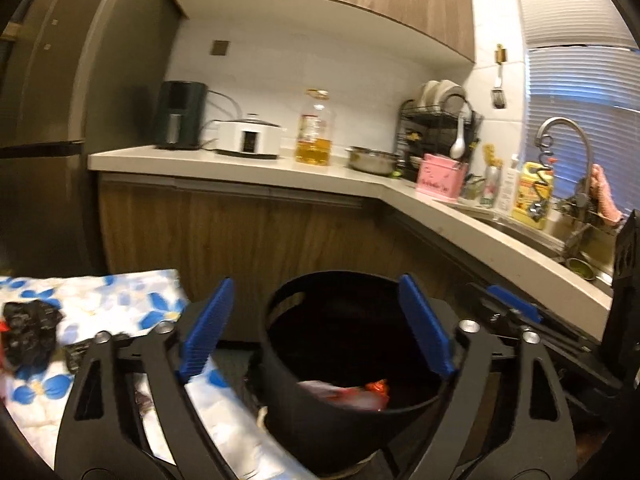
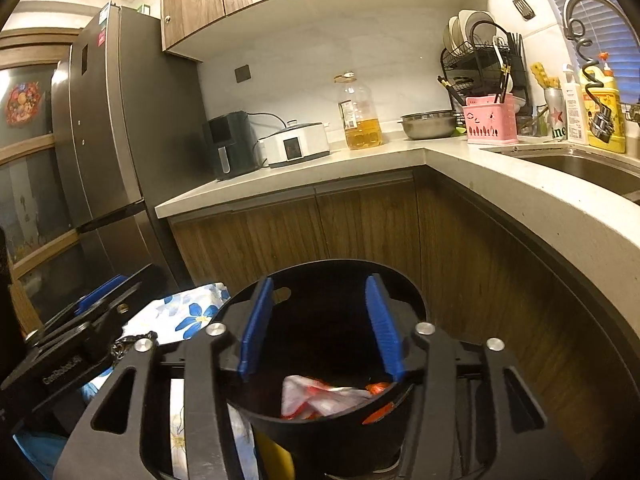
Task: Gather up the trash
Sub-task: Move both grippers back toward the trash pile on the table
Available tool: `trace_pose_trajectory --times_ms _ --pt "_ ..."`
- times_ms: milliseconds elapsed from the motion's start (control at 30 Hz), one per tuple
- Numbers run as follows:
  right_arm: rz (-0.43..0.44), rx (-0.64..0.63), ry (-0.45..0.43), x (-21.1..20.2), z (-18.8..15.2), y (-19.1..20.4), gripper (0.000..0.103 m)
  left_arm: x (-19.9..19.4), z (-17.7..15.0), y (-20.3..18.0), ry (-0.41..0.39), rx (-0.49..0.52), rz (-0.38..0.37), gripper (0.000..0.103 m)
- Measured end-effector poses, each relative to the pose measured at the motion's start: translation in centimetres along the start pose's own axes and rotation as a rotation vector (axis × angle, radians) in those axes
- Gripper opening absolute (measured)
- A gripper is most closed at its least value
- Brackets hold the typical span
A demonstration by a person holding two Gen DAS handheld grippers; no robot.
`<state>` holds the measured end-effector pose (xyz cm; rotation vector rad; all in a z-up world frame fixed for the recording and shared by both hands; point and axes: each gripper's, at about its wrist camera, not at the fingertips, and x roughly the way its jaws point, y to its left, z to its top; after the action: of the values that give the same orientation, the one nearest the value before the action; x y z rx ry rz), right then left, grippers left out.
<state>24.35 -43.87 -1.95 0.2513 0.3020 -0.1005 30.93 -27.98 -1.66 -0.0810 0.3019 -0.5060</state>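
Observation:
A black round trash bin (image 1: pixel 320 420) stands on the floor beside a table; it also shows in the right wrist view (image 2: pixel 332 432). Red and white wrappers (image 1: pixel 352 394) lie inside it, also seen from the right wrist (image 2: pixel 320 398). My left gripper (image 1: pixel 316 330) is open and empty above the bin's left rim. My right gripper (image 2: pixel 320 326) is open and empty over the bin's mouth. A crumpled black bag (image 1: pixel 30 332) lies on the blue-flowered tablecloth (image 1: pixel 112 304) to the left. The right gripper shows at the left view's right edge (image 1: pixel 516 308).
An L-shaped counter (image 2: pixel 440 152) holds an air fryer (image 2: pixel 230 144), a white cooker (image 2: pixel 296 144), an oil bottle (image 2: pixel 358 114), a steel bowl (image 2: pixel 428 124), a pink basket (image 2: pixel 490 120) and a dish rack (image 2: pixel 480 60). A sink (image 2: pixel 580 164) lies right; a fridge (image 2: pixel 100 140) left.

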Motion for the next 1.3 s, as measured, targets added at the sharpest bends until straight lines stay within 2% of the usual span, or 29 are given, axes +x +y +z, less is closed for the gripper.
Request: trace_pose_trajectory --times_ms 133,200,400,700,967,1300 --pt "-0.004 0.011 0.003 -0.7 -0.6 0.3 0.066 -2.6 -0.6 1.1 -0.013 -0.007 0.087 0.096" --pt "-0.011 0.008 0.004 -1.1 -0.8 0.7 0.073 -3.8 -0.8 1.5 -0.014 -0.01 0.118 0.097" --pt "-0.018 -0.003 -0.006 -2.8 -1.6 2.2 0.083 -7.6 -1.7 3.1 -0.012 -0.033 0.201 0.097" --pt "0.004 -0.025 -0.026 -5.4 -2.6 5.6 0.084 -13.8 -2.9 5.6 -0.048 -0.052 0.337 0.097" --pt "0.059 -0.037 -0.024 -7.1 -3.7 8.8 0.085 -18.5 -4.1 8.7 -0.062 -0.086 0.448 0.097" --pt "0.134 -0.075 -0.003 -7.9 -6.1 13.9 0.085 -24.7 -6.3 15.0 -0.08 -0.131 0.641 0.097"
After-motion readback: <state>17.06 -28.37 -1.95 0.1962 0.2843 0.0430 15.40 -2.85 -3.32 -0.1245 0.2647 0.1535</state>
